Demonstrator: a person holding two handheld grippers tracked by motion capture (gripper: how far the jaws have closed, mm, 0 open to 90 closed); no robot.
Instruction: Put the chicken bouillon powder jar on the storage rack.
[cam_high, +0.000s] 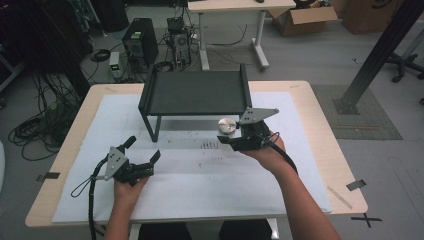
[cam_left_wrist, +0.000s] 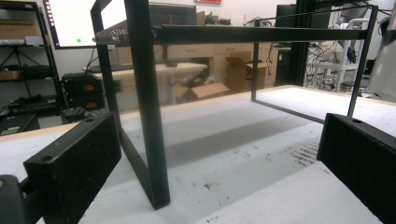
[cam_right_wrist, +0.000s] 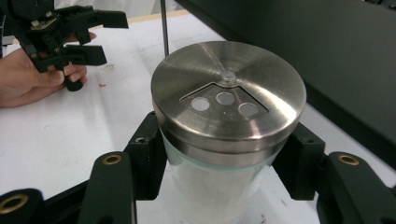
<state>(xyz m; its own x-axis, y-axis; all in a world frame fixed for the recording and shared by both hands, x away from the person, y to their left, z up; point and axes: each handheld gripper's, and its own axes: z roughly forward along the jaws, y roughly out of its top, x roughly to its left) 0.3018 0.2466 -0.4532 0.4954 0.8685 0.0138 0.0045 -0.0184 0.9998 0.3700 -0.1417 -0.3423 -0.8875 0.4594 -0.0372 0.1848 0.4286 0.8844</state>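
Observation:
A glass shaker (cam_right_wrist: 219, 186) with white contents and a round steel lid (cam_right_wrist: 228, 95) with three holes stands upright between the jaws of my right gripper (cam_right_wrist: 219, 161), which is shut on its glass body. In the high view the shaker's lid (cam_high: 227, 125) shows just left of the right gripper (cam_high: 235, 136), lifted off the paper beside the front right leg of the black metal shelf (cam_high: 195, 92). My left gripper (cam_high: 144, 150) is open at the front left with nothing between its jaws, and it points at the shelf's front left leg (cam_left_wrist: 147, 116).
White paper (cam_high: 200, 180) covers the wooden table (cam_high: 320, 130). The low black shelf stands at the table's back middle, with open space under it. Small dark specks (cam_high: 210, 146) mark the paper in front of it. Computers, cables and boxes lie on the floor beyond.

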